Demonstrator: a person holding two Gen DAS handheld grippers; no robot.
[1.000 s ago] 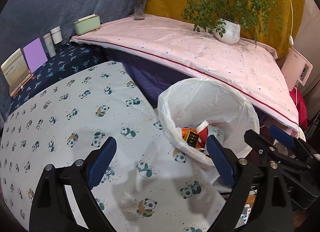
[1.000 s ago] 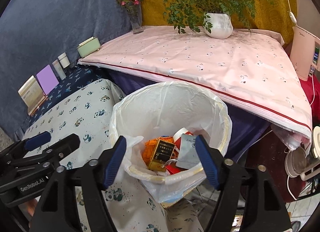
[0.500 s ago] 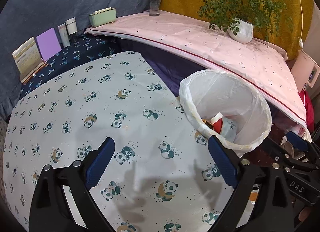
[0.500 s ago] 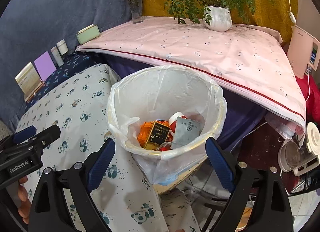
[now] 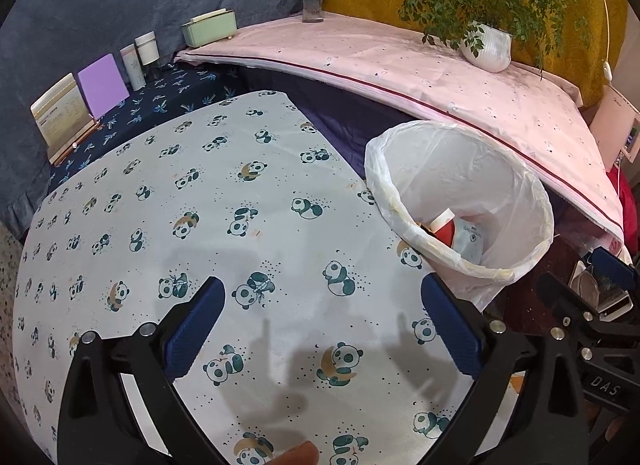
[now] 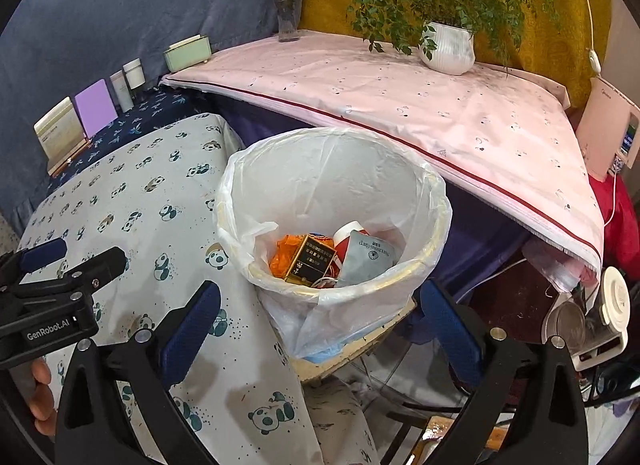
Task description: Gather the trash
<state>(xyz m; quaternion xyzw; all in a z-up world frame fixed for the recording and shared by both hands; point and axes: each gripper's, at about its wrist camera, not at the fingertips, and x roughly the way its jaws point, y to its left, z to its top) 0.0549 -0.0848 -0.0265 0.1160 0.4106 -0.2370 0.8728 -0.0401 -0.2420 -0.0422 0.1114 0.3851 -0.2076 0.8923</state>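
Note:
A bin lined with a white plastic bag (image 6: 332, 181) stands beside the panda-print table (image 6: 132, 205). In it lie an orange wrapper (image 6: 282, 257), a black-and-gold box (image 6: 310, 261), a grey pouch (image 6: 368, 257) and a red-and-white cup (image 6: 346, 235). My right gripper (image 6: 320, 329) is open and empty, just in front of the bin. My left gripper (image 5: 322, 329) is open and empty above the table (image 5: 160, 205), with the bin (image 5: 460, 169) to its right. The left gripper also shows at the left in the right wrist view (image 6: 52, 281).
A pink-covered shelf (image 6: 400, 105) runs behind the bin with a potted plant (image 6: 448, 47), a flower vase (image 6: 288, 17) and a green box (image 6: 187, 52). Cards and jars (image 5: 100, 85) stand at the table's far left. Appliances and cables (image 6: 592, 317) sit at right.
Both grippers have pulled back from the bin and stayed open. The left one has swung left over the table, so the bin now sits farther right in its view.

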